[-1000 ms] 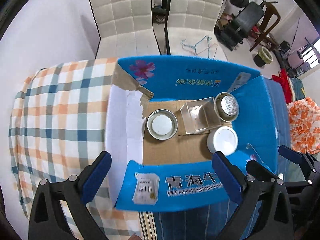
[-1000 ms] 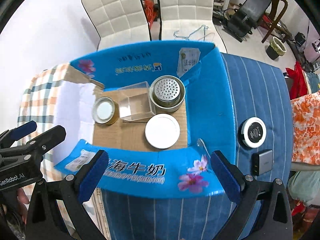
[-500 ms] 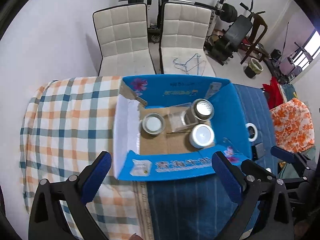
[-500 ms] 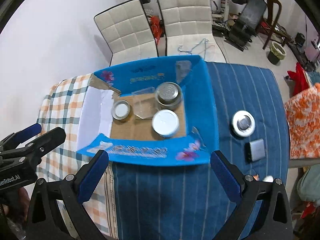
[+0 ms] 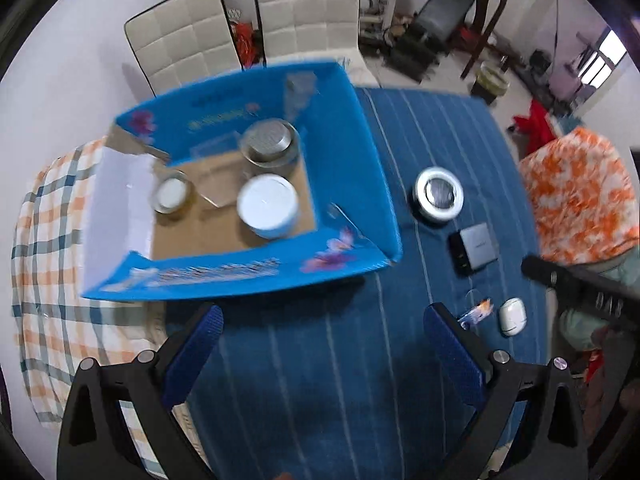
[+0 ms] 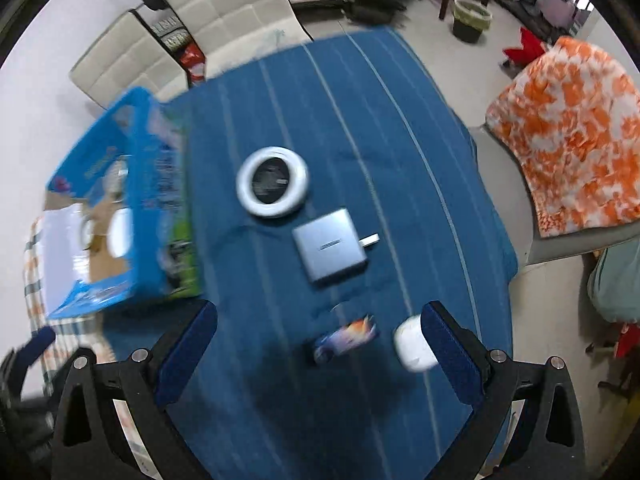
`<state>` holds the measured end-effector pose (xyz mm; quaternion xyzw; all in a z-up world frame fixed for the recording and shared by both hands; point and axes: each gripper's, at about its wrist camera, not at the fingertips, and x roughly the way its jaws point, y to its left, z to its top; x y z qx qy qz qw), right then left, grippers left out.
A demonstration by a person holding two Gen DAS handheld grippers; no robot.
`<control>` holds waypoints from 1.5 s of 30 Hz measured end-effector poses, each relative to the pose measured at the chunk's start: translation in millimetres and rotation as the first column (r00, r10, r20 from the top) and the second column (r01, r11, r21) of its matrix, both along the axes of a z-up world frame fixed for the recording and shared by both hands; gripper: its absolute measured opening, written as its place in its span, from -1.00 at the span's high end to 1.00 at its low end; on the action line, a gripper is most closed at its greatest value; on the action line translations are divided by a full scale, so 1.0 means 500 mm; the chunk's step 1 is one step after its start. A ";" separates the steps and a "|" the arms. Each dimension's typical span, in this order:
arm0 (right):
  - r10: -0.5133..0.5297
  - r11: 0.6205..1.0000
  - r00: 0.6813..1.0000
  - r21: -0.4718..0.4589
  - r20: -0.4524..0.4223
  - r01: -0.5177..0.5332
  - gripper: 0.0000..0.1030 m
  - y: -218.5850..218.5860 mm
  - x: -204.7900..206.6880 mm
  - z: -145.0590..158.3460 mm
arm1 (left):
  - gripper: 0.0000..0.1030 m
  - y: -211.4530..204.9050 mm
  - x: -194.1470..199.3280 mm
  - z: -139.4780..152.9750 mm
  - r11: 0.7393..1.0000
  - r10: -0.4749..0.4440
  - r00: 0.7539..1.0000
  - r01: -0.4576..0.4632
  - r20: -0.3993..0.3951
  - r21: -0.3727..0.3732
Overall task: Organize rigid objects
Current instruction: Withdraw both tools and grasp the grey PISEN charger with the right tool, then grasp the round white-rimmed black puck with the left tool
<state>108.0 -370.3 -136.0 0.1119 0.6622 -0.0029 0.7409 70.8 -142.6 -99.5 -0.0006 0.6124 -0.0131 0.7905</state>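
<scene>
A blue cardboard box (image 5: 352, 152) (image 6: 156, 216) stands at the table's left and holds a white-lidded jar (image 5: 267, 205), a metal shaker tin (image 5: 270, 145), a small jar (image 5: 173, 196) and a clear box (image 5: 218, 184). On the blue striped cloth lie a round white-rimmed disc (image 6: 273, 181) (image 5: 439, 195), a grey charger block (image 6: 331, 245) (image 5: 474, 249), a small colourful packet (image 6: 345, 338) (image 5: 475, 313) and a white earbud case (image 6: 412, 346) (image 5: 512, 317). My left gripper (image 5: 318, 354) is open and empty above the cloth. My right gripper (image 6: 320, 350) is open, above the packet and case.
A checked cloth (image 5: 44, 240) covers the table's left part. Two white chairs (image 5: 240, 32) stand behind the table. An orange floral fabric (image 6: 572, 136) lies on a seat at the right. Gym gear fills the far room.
Both grippers swung right and pulled away from the box. The right one now looks at the loose items on the blue cloth. Both stayed open.
</scene>
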 end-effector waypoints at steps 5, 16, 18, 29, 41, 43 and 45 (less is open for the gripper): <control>0.032 0.999 0.996 0.040 -0.080 -0.029 -0.92 -0.013 0.059 -0.137 | -1.00 -0.076 0.026 -0.076 0.999 0.047 0.997 -0.046 -0.055 0.021; 0.142 0.990 0.987 -0.011 -0.082 -0.143 -0.21 -0.033 0.102 -0.209 | -1.00 -0.152 0.063 -0.106 0.996 0.084 0.992 -0.080 -0.092 0.047; 0.128 0.992 0.989 0.000 -0.078 -0.128 -0.19 -0.065 0.111 -0.206 | -1.00 -0.172 0.078 -0.101 0.997 0.082 0.993 -0.080 -0.087 0.024; 0.071 0.997 0.995 0.023 -0.071 -0.070 -0.16 -0.195 0.237 -0.207 | -1.00 -0.276 0.257 -0.182 0.996 0.041 0.973 -0.059 -0.226 -0.073; 0.039 0.993 0.985 0.114 -0.165 -0.020 -0.41 -0.228 0.284 -0.262 | -0.69 -0.290 0.342 -0.325 0.999 0.040 0.958 -0.048 -0.283 -0.022; 0.016 0.995 0.989 0.099 -0.150 -0.001 -0.56 -0.238 0.282 -0.257 | -0.47 -0.295 0.340 -0.319 0.999 0.032 0.966 -0.038 -0.258 -0.017; -0.004 0.996 0.991 0.086 -0.132 0.015 -0.64 -0.239 0.281 -0.252 | -0.45 -0.296 0.334 -0.317 0.999 0.033 0.967 -0.039 -0.253 -0.019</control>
